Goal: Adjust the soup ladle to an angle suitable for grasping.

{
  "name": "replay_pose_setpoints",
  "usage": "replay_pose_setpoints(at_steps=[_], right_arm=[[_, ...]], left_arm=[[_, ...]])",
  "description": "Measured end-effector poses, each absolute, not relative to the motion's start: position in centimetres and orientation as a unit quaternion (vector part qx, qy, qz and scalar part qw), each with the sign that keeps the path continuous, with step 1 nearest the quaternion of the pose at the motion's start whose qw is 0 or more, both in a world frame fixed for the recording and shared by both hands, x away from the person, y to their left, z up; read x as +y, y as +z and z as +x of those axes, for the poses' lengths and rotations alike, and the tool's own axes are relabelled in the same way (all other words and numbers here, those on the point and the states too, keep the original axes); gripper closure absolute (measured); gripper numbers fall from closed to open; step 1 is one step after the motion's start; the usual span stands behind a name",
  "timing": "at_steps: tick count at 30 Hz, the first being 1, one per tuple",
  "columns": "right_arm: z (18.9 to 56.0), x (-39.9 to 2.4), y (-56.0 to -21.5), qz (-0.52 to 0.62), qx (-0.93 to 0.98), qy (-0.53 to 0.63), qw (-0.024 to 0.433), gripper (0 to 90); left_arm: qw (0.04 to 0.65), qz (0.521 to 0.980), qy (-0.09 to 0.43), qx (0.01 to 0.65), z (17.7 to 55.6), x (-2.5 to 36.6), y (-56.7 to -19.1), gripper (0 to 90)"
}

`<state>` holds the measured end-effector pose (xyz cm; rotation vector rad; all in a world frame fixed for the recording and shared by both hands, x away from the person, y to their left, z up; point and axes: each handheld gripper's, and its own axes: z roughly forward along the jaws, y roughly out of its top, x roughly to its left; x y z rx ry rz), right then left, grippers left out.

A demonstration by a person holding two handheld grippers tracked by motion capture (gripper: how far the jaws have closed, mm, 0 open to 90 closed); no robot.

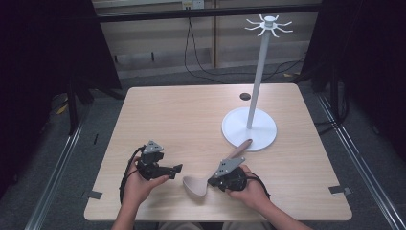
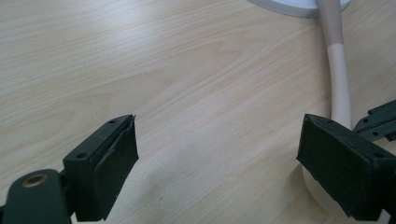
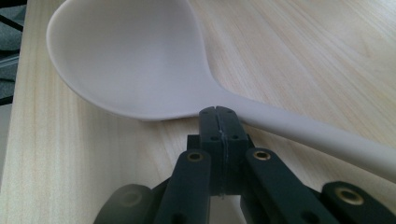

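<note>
Left gripper (image 1: 178, 168): held low over the wooden table (image 1: 172, 115), jaws spread wide, nothing between them, pointing at the ladle.
Ladle (image 1: 195, 186): pale, lying flat near the table's front edge, bowl up, handle tip resting on the stand's base.
Right gripper (image 1: 212, 182): jaws pressed together, empty, tips just beside the ladle's neck.
Stand (image 1: 250, 128): white, hooks on top, right of centre.

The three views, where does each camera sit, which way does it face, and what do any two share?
High view: above the table's near edge, looking forward and down; both hands, left gripper, right gripper.
Left gripper view: on that gripper, looking along its open jaws across the table at the ladle.
Right gripper view: on that gripper, shut jaws against the ladle's bowl.
Shared: the ladle, in all three.
</note>
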<state>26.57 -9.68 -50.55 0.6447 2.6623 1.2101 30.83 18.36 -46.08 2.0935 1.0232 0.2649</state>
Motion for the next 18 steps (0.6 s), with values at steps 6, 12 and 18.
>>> replay_pose_setpoints(at_steps=[6, 12, 18], right_arm=[[26.6, -10.1, -50.5, 0.224, 0.881, 0.412, 0.064, 86.5], [26.1, -11.9, -50.1, 0.258, 0.866, 0.423, 0.063, 81.6], [25.8, -13.8, -49.9, 0.299, 0.848, 0.433, 0.062, 68.3]], left_arm=[[0.388, 0.827, 0.105, 0.394, 31.1, 18.1, -45.9, 11.9], [0.387, 0.839, 0.095, 0.371, 31.7, 16.4, -45.7, 11.7], [0.388, 0.846, 0.091, 0.355, 32.2, 14.9, -45.7, 11.7]])
